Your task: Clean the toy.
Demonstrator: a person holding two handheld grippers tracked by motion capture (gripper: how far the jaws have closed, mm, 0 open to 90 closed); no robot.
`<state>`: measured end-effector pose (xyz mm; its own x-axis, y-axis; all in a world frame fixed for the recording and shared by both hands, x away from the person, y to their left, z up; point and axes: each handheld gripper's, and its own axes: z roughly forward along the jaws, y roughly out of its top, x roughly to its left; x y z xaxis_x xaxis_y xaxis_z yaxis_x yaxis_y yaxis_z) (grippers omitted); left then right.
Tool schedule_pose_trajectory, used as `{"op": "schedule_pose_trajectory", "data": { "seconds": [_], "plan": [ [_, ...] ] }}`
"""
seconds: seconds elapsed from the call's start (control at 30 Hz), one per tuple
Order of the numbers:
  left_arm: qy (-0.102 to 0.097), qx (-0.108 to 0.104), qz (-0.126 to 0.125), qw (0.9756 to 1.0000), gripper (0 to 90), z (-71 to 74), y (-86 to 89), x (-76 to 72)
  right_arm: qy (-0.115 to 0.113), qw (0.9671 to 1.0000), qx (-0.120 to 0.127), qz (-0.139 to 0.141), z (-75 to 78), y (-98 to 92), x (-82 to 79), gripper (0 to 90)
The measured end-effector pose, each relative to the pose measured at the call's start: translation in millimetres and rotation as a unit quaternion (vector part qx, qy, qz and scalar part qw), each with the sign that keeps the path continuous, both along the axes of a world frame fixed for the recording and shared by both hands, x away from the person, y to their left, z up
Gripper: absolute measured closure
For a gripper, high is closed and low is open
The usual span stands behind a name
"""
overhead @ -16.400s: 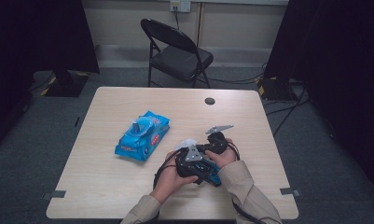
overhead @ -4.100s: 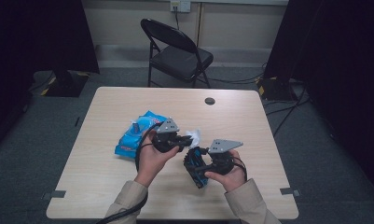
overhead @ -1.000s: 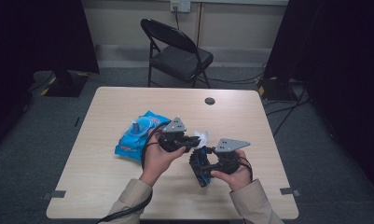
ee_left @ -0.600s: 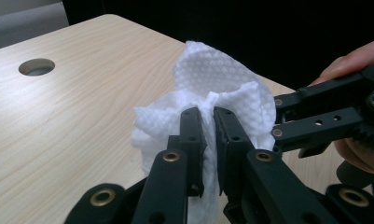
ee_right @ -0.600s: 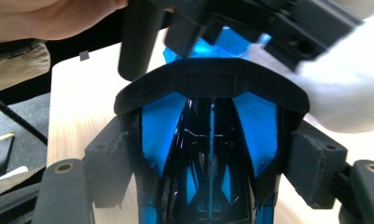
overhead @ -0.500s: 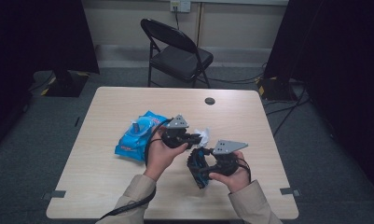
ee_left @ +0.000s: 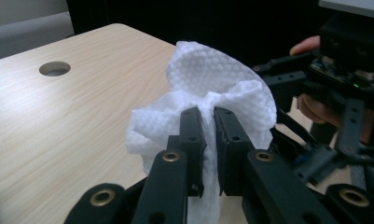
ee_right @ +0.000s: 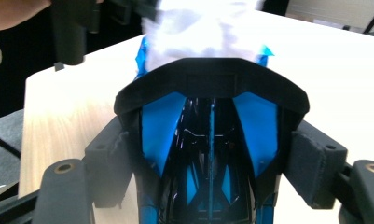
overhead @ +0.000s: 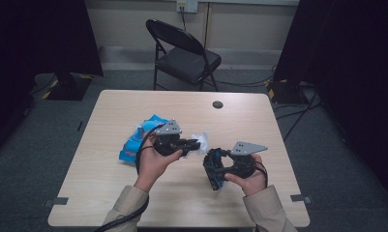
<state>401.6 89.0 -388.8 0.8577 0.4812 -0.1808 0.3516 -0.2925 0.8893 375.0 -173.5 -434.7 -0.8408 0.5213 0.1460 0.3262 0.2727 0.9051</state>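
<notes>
Near the middle of the wooden table [overhead: 133,193], the left gripper [overhead: 194,144] has its two black jaws pressed almost together on a white embossed wet wipe [ee_left: 208,93], which bunches up and fans out above and on both sides of the pads; in the high view that wipe [overhead: 201,141] pokes out at the gripper's 3 o'clock end. At 4 o'clock from it, the right gripper [overhead: 215,170] holds a blue-and-black toy car [ee_right: 208,154] clamped between its widely spread pads, one pad against each flank of the car; the car [overhead: 213,169] sits lengthwise in the claw. Seen from the right gripper view, the wipe [ee_right: 203,32] hangs at 12 o'clock just beyond the car's black rear end, close to it; whether they touch I cannot tell. A blue wipes packet [overhead: 136,140] lies on the table at 9 o'clock from the left gripper.
</notes>
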Motion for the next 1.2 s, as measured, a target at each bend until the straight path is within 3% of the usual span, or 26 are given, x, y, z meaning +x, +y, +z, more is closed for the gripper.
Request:
{"op": "schedule_pose_trajectory", "data": {
  "seconds": [0.5, 0.8, 1.2],
  "plan": [
    [-0.004, 0.002, -0.029, 0.9996, 82.6, -4.8, -5.6, -20.7, -0.001, 0.9998, 0.002, -0.022, 1.2, -6.6, 3.1, 25.6],
    [-0.003, 0.012, -0.032, 0.9994, 82.7, -7.8, -10.4, -20.2, 0.0, 0.9998, 0.002, -0.019, 0.6, -3.6, 2.6, 25.6],
    [-0.006, 0.006, -0.03, 0.9995, 82.6, -3.1, -14.1, -16.5, -0.001, 0.9999, 0.001, -0.011, 1.5, -1.5, 1.1, 25.6]
  ]
}}
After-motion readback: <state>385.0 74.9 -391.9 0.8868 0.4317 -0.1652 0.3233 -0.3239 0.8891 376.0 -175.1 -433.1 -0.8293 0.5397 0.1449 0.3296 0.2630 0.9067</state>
